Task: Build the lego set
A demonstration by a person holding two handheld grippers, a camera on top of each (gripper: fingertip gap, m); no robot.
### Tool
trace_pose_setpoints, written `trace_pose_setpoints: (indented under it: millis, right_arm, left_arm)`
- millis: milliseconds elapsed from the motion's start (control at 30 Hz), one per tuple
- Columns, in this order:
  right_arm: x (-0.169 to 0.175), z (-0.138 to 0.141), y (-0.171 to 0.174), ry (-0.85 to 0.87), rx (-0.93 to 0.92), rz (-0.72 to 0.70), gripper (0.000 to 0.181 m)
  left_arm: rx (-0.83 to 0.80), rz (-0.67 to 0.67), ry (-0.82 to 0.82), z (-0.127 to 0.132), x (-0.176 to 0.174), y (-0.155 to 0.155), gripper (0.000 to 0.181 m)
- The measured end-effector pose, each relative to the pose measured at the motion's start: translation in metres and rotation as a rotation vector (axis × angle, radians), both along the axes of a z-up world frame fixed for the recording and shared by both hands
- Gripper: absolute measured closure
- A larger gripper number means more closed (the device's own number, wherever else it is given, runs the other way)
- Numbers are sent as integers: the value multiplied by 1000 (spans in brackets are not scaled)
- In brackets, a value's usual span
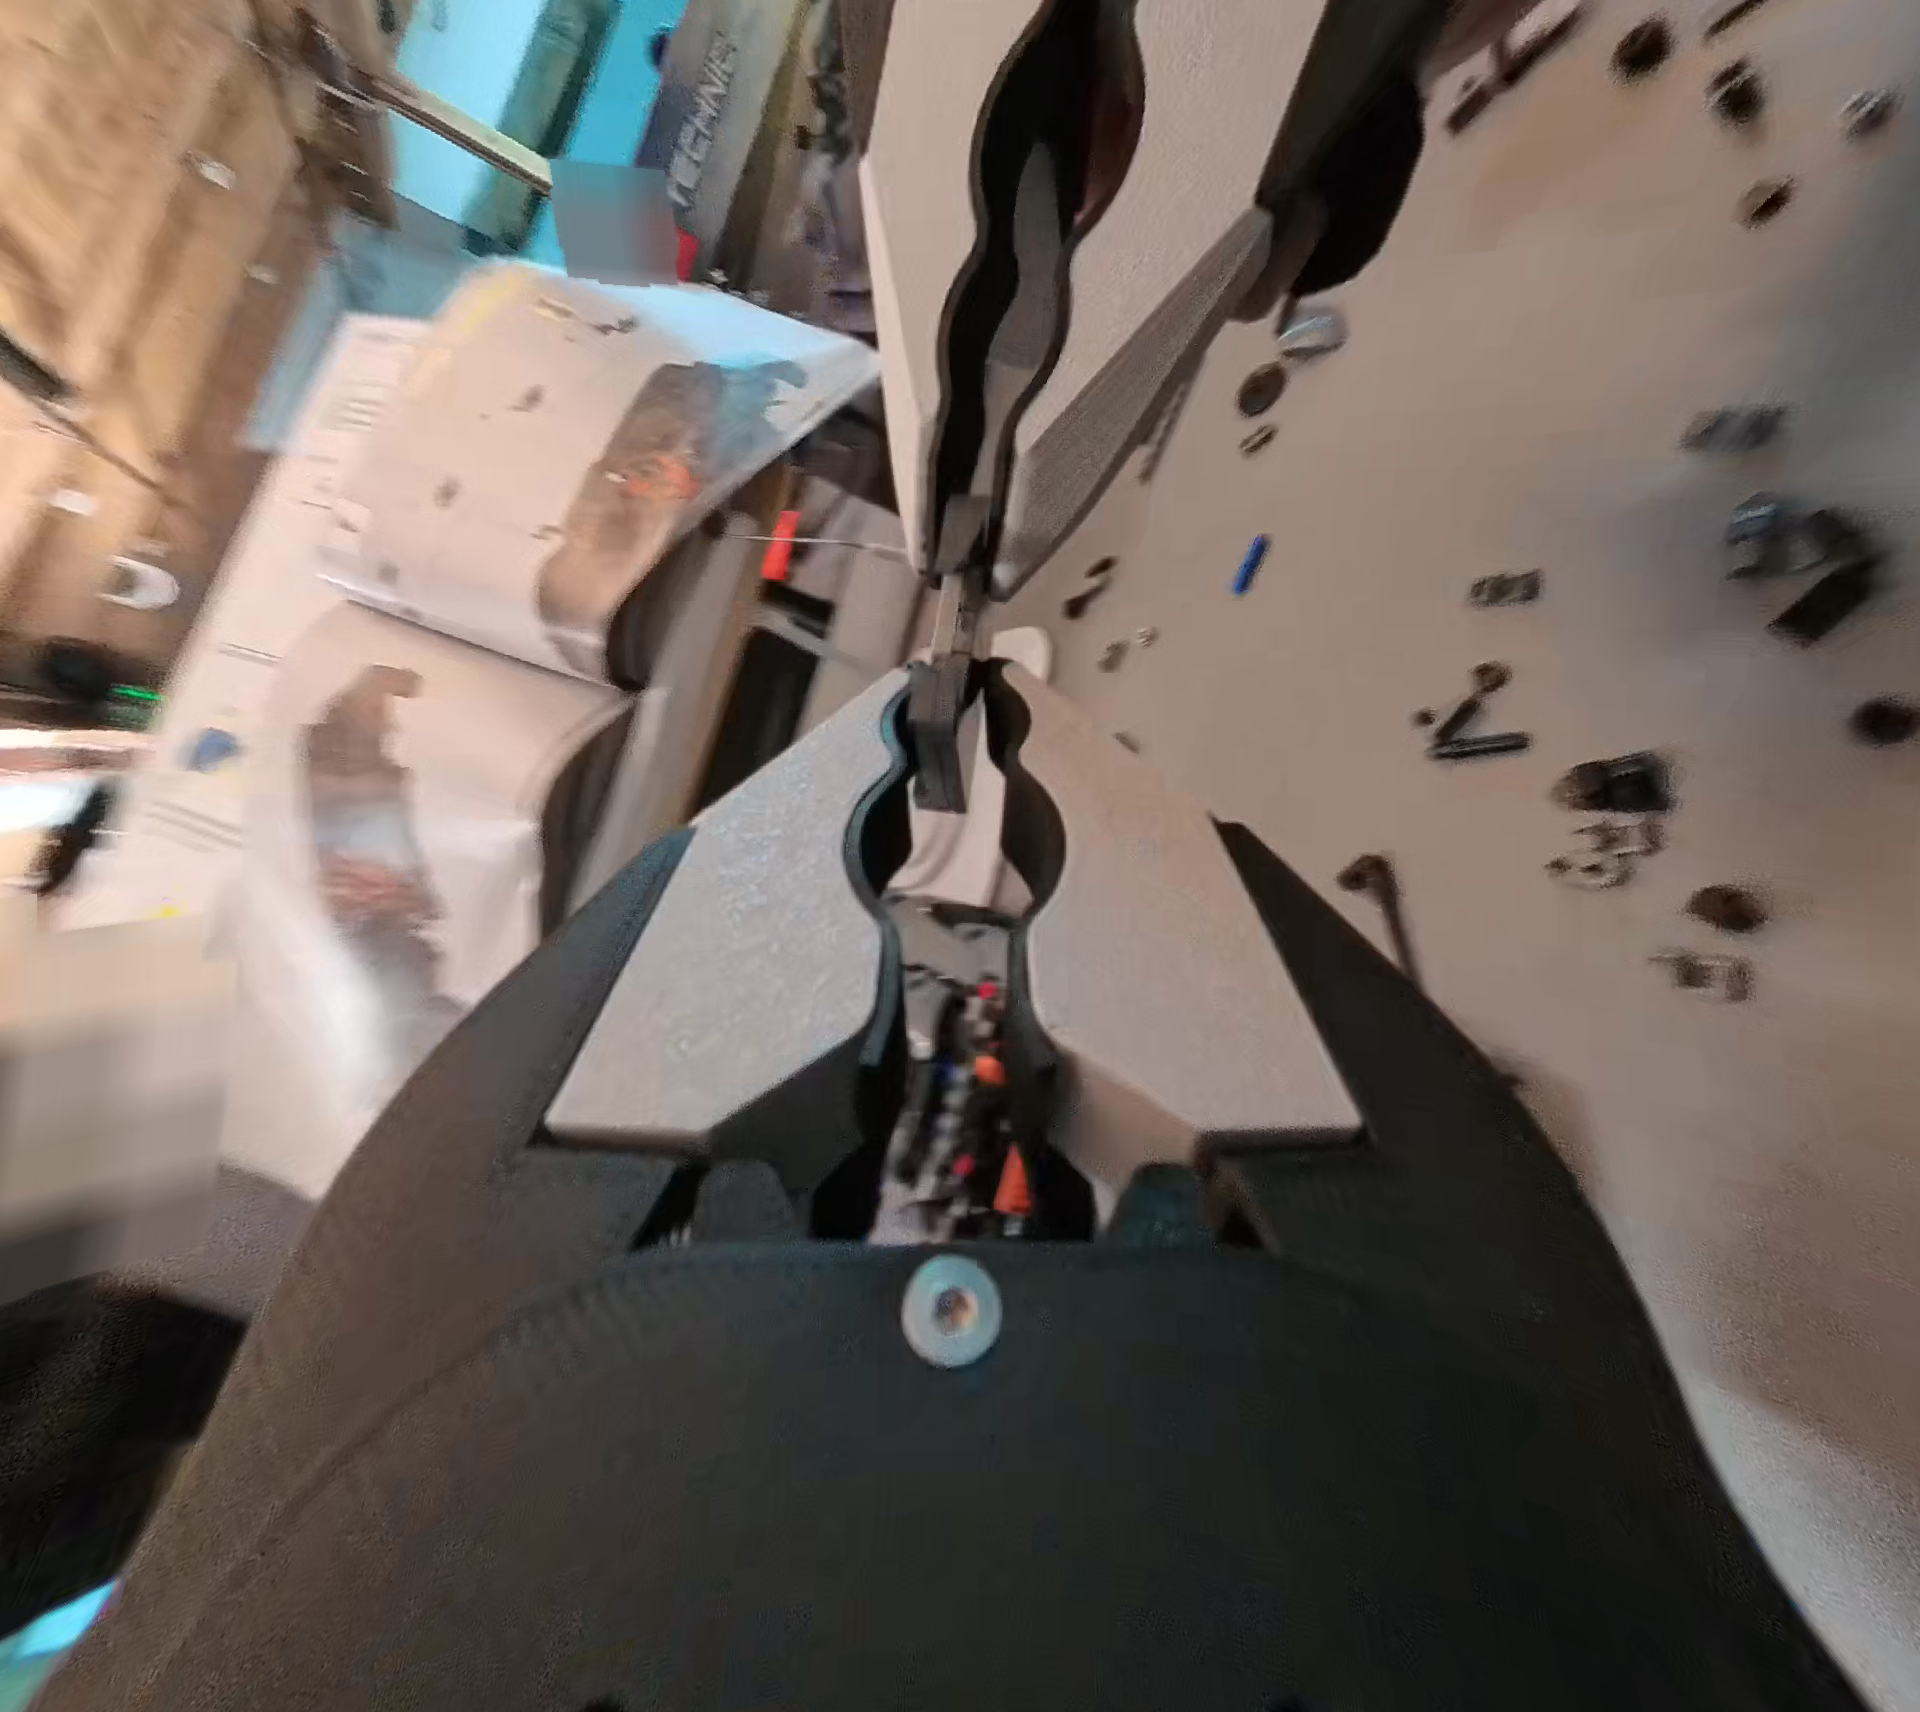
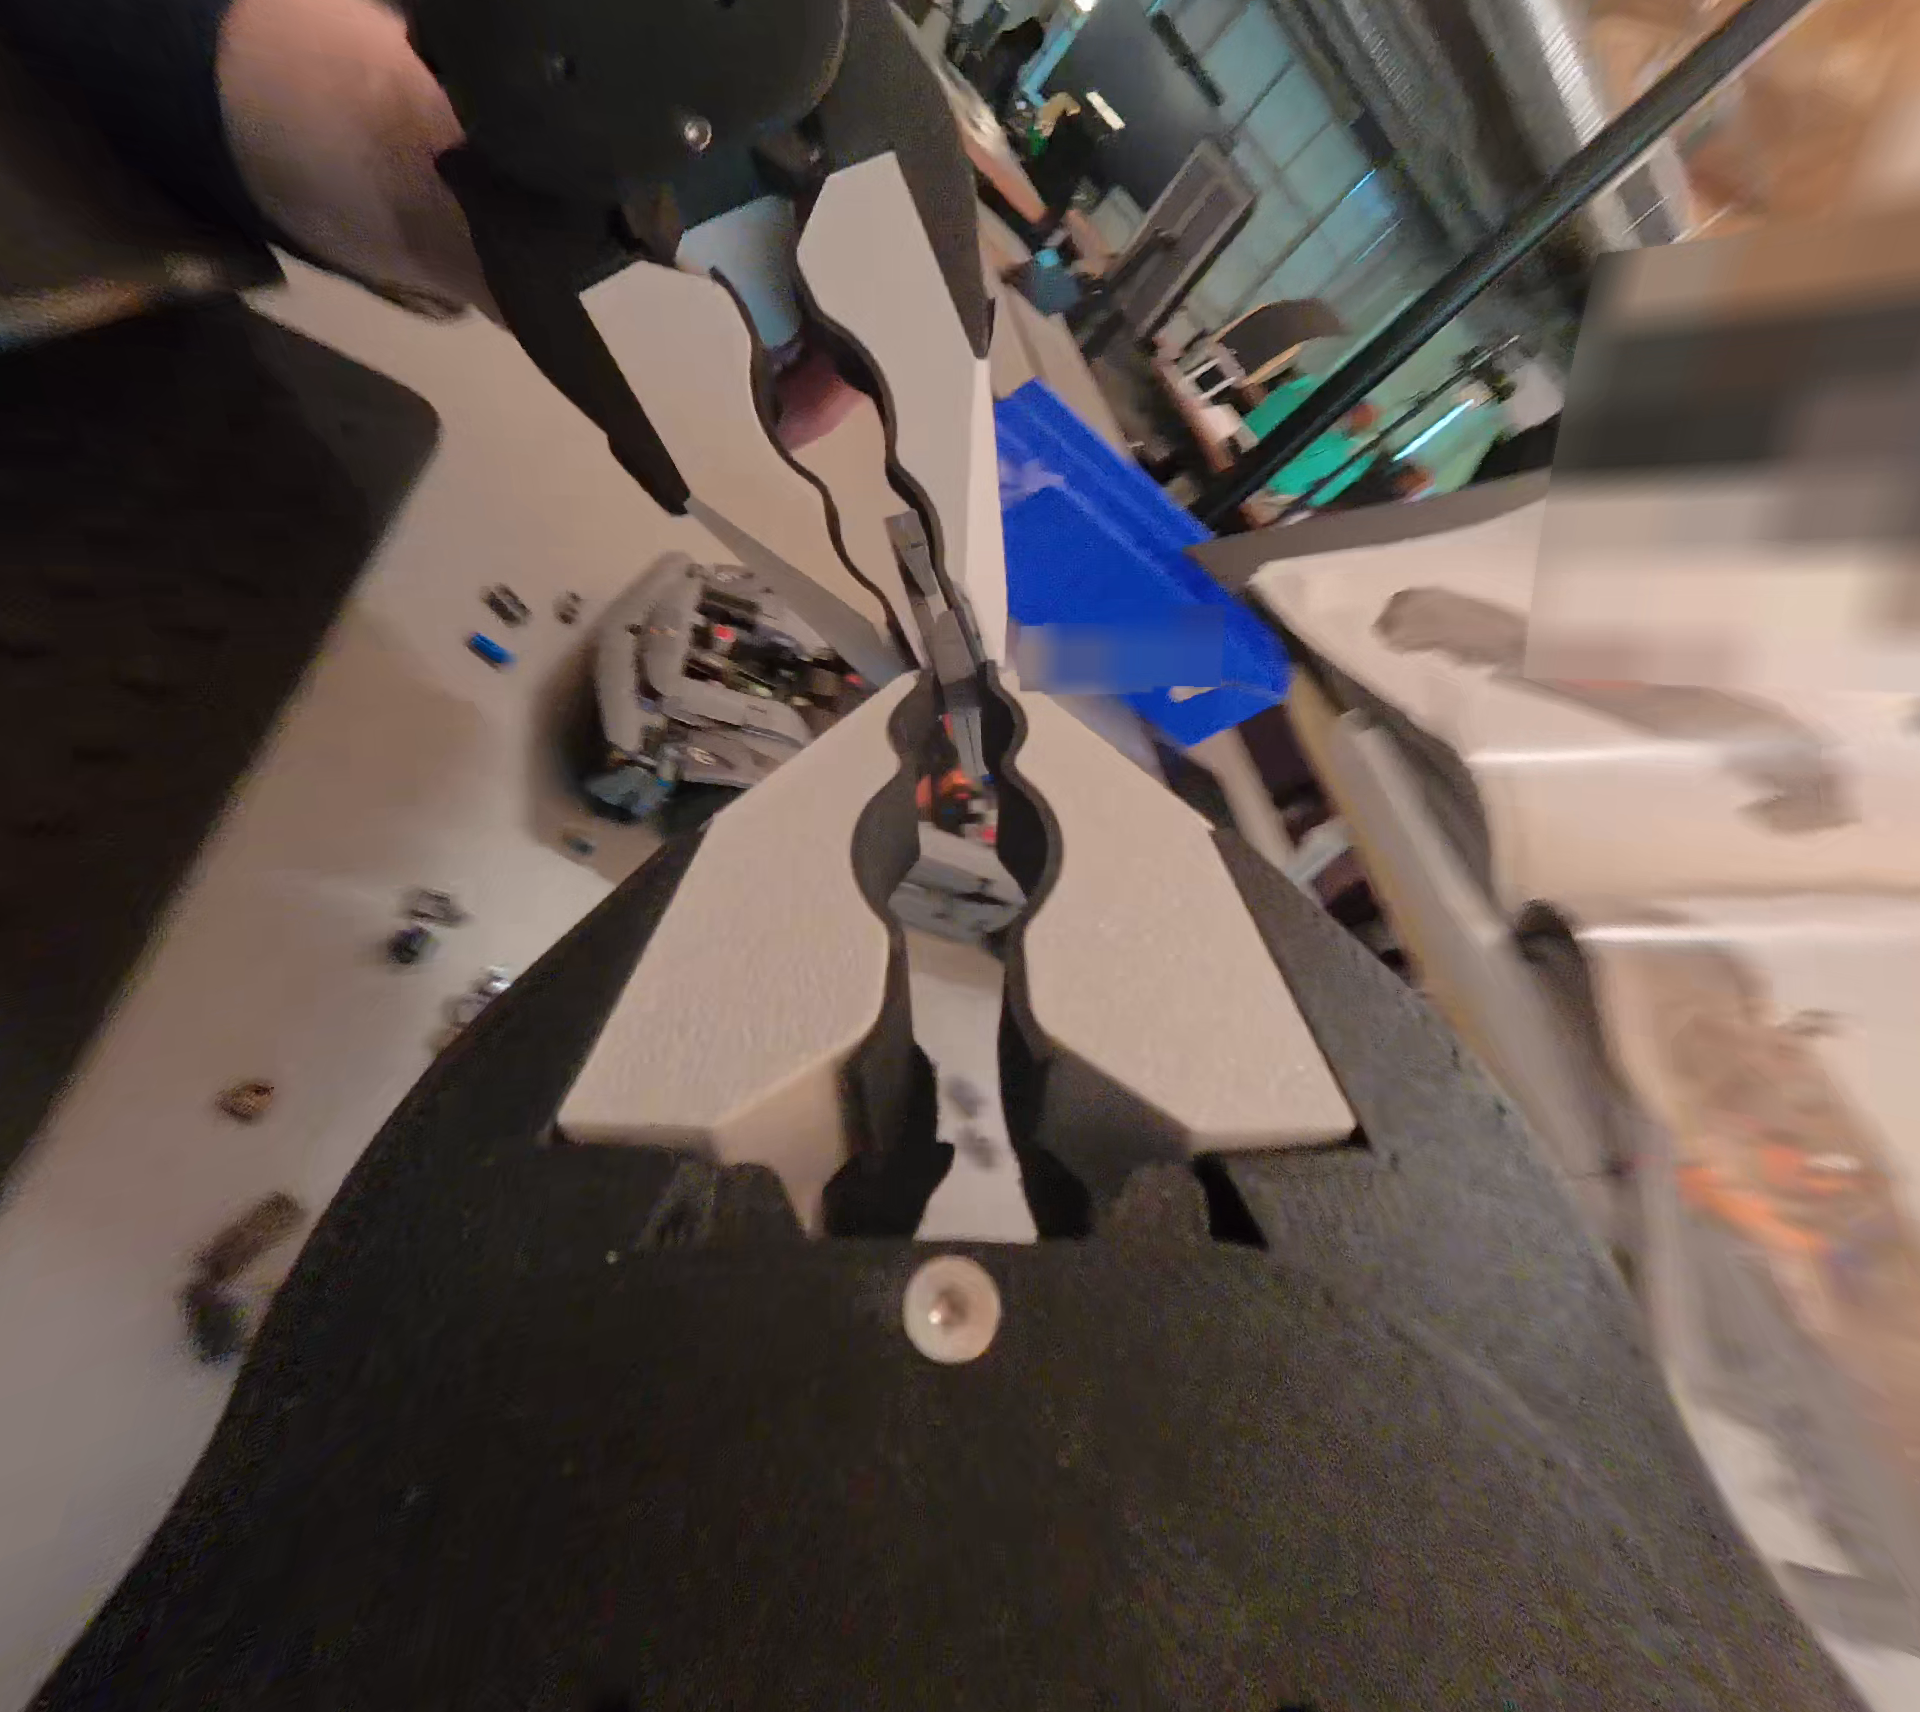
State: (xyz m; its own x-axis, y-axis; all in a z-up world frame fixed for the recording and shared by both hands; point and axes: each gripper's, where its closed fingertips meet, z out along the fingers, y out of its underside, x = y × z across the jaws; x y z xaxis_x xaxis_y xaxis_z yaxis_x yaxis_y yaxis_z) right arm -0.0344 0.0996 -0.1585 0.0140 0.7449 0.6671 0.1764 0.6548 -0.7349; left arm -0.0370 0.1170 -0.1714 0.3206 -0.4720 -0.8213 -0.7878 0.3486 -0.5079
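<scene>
My two grippers meet tip to tip above the white table (image 1: 1507, 332). In the left wrist view my left gripper (image 1: 948, 688) is shut on a small dark lego piece (image 1: 940, 743). The right gripper (image 1: 961, 566) comes in from above and pinches a thin grey lego piece (image 1: 949, 618) that touches the dark one. In the right wrist view my right gripper (image 2: 951, 694) is shut on the grey piece (image 2: 954, 660). The left gripper (image 2: 930, 613), held by a hand, reaches in from the upper left. A partly built grey lego model (image 2: 707, 686) lies on the table below.
Several loose dark lego parts (image 1: 1621, 789) and a blue pin (image 1: 1252, 566) are scattered over the table. A blue bin (image 2: 1101, 561) stands behind the grippers. A black mat (image 2: 156, 623) lies at the left. White booklets and clear bags (image 1: 582, 457) lie beyond the table edge. My two grippers' fingertips are within a few centimetres of each other.
</scene>
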Motion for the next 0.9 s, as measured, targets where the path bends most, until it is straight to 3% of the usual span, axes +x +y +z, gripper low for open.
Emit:
trace_pose_setpoints:
  millis: [233,433,500,700,900]
  right_arm:
    - [-2,-7,8,9,-675,195,175]
    - [-4,-15,13,-4,-1060,289,176]
    - [-4,-16,14,0,-1105,303,176]
    - [-4,-13,15,17,-1004,266,173]
    - [-4,-14,13,0,-930,247,178]
  left_arm:
    - [-380,-112,-298,-11,4,-2,176]
    - [-645,-176,-495,-18,7,-3,176]
    - [-719,-186,-547,-20,7,-3,177]
    - [-865,-227,-643,-22,7,-5,178]
    - [-816,-215,-627,-24,7,-2,175]
